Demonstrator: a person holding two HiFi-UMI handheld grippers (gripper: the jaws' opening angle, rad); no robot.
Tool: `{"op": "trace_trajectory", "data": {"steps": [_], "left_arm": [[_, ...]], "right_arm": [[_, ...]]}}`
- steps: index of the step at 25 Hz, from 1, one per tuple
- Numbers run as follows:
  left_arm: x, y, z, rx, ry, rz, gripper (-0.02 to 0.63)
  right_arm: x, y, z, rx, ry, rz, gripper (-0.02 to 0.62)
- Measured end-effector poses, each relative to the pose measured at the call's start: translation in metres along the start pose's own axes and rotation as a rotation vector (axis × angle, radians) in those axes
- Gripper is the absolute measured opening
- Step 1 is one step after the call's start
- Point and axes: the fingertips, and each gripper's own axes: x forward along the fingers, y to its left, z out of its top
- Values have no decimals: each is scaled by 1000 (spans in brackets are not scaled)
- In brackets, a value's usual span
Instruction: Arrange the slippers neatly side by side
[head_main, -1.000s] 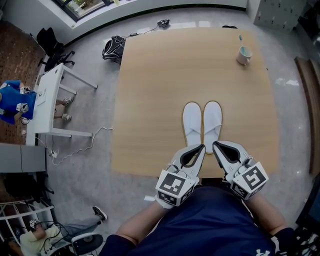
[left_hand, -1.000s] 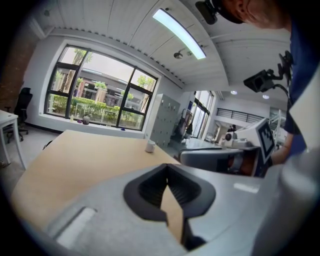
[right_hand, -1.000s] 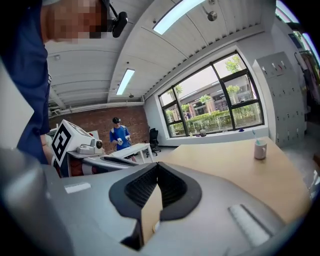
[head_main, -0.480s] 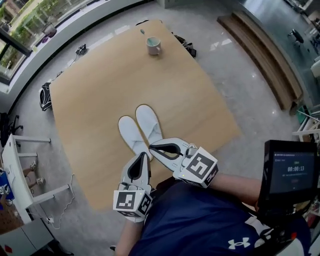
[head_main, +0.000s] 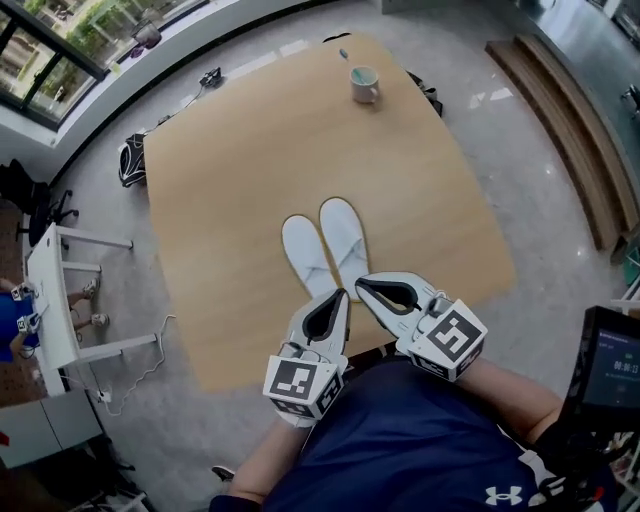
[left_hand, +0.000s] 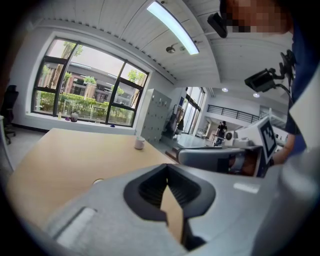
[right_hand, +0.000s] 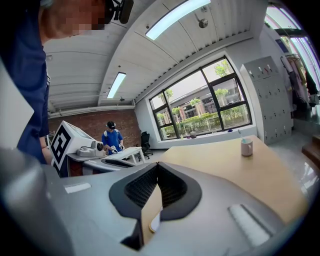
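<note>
Two white slippers lie side by side on the wooden table (head_main: 220, 190), toes pointing away: the left slipper (head_main: 307, 256) and the right slipper (head_main: 343, 234). My left gripper (head_main: 340, 294) hovers just short of the left slipper's heel, jaws shut and empty. Beside it, my right gripper (head_main: 361, 283) sits at the right slipper's heel, also shut with nothing held. In the left gripper view the shut jaw tips (left_hand: 167, 167) face the bare tabletop. The right gripper view shows its tips (right_hand: 157, 166) closed, with a sliver of white slipper (right_hand: 154, 223) below.
A mug (head_main: 364, 84) stands near the table's far edge, also seen as a mug (left_hand: 139, 143) and a mug (right_hand: 246, 147). A black bag (head_main: 131, 160) lies on the floor at the far left corner. A white desk (head_main: 52, 290) stands left, a screen (head_main: 610, 368) right.
The head view has swung, so the table and slippers sit differently in frame. Both grippers stay shut near the slippers' heels; the slippers have not moved on the table.
</note>
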Motion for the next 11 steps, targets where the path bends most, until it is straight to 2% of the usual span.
{"op": "trace_trajectory", "data": {"steps": [6,11], "left_arm": [[-7,7,-10,-24,-13,28,6],[-26,28,-20,-28,-18,55,6]], "right_arm": [[1,-2,-19,-7,26,-1,11],[16,15,-25,-11,37,8,11]]}}
